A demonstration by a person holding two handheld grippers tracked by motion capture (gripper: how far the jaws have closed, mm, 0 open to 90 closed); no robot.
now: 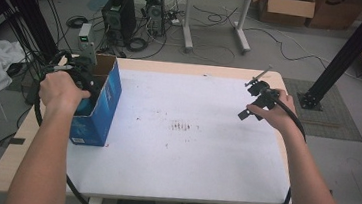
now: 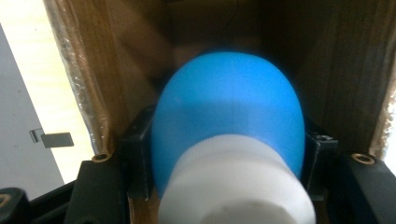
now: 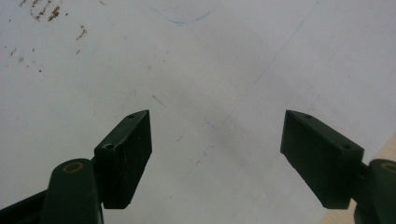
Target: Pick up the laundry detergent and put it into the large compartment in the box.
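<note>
Blue ball (image 2: 229,112) clamped between left fingers (image 2: 140,154), inside box (image 1: 99,105)

blue bulb (image 2: 229,112) with white neck, blue box (image 1: 99,105) brown inside, white table (image 1: 189,153).

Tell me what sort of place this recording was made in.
Probably a lab or workshop: computer towers and loose cables on the floor, cardboard boxes stacked behind, and a black metal frame post beside the table.
</note>
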